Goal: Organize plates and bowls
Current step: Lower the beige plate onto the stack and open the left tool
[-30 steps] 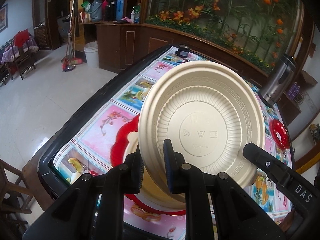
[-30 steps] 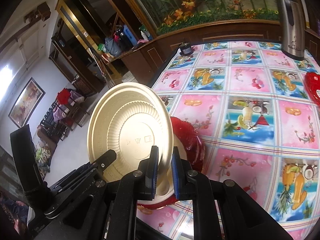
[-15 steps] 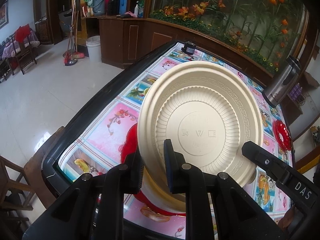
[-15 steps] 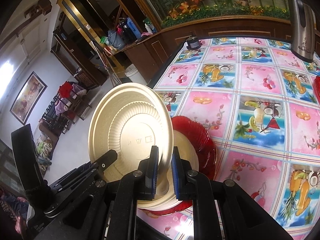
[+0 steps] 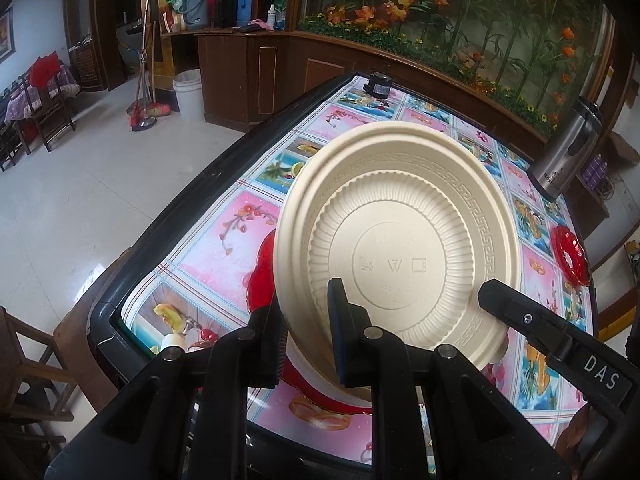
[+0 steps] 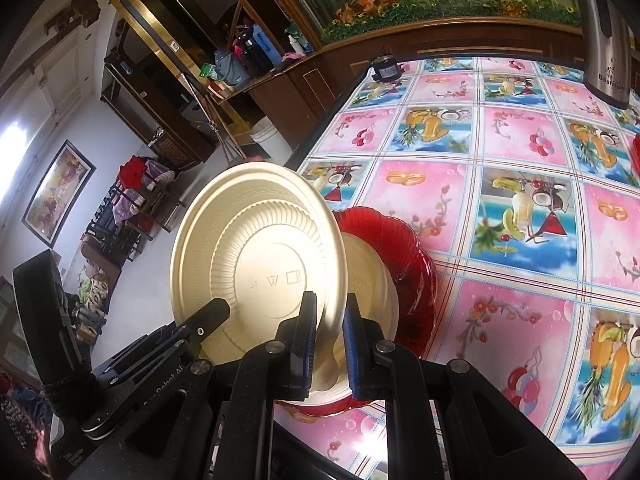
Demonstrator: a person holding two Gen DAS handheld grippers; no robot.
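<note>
Cream plate (image 5: 400, 236): looking light, thin-walled, probably moulded plastic or fibre; stiff enough to be standing tilted on a rim grip alone, yet likely flexing if squeezed hard. Matte surface, not seeming slippery. Rim being the sensible place to pinch, at opposite edges, as now.

Being held in the air, underside toward both cameras, tilted, over a stack near the worktop (image 6: 520, 152) corner. Left gripper (image 5: 306, 332) jaws nearly closed, pinching the lower rim. Right gripper (image 6: 328, 340) jaws likewise nearly closed on the rim at the other side.

Showing a round ribbed well, a key-pattern band around the flange, small embossed marks at centre. Sitting below: another cream dish (image 6: 372, 280) nested in a red glass plate (image 6: 404, 256) with a scalloped edge; glass likely heavier and fragile, so lowering gently being advisable. Small red dish (image 5: 570, 256) lying well apart, near a steel flask (image 5: 568, 152).
</note>
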